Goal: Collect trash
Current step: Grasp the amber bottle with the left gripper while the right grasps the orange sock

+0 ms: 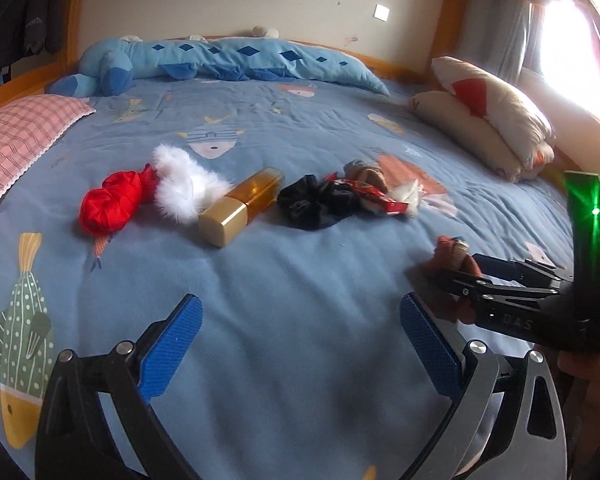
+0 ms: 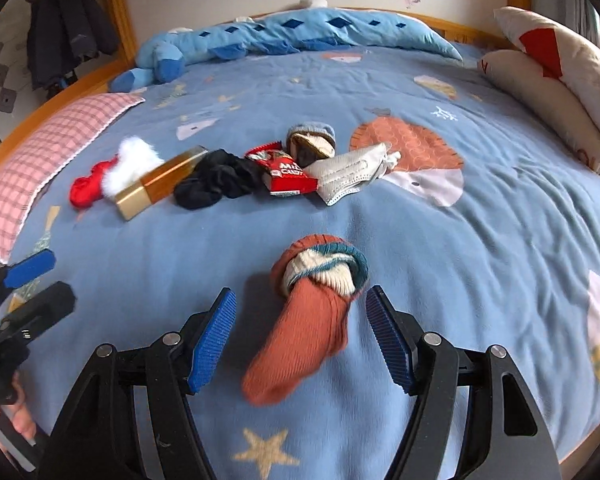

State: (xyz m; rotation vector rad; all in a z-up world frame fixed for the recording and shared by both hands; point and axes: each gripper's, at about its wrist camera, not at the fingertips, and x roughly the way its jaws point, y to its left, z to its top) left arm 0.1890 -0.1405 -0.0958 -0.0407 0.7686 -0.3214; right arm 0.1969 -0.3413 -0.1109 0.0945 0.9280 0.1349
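Note:
On the blue bedspread lies a row of items: a red snack wrapper [image 2: 286,174], a crumpled grey face mask [image 2: 350,176], a black scrunchie [image 2: 216,184], a gold box [image 2: 158,186], a red and white fluffy item [image 2: 116,174] and a rolled grey sock [image 2: 311,140]. An orange rolled sock [image 2: 308,320] lies between the open fingers of my right gripper [image 2: 300,336], untouched by the pads. My left gripper [image 1: 300,344] is open and empty over bare bedspread. It sees the wrapper [image 1: 374,196], scrunchie [image 1: 320,202], gold box [image 1: 242,206] and right gripper [image 1: 456,276].
A pink checked pillow [image 2: 40,168] lies at the left, a long blue plush toy [image 2: 292,34] along the far wall, two cream cushions [image 2: 552,88] at the right. The wooden bed frame [image 2: 52,100] runs around the mattress.

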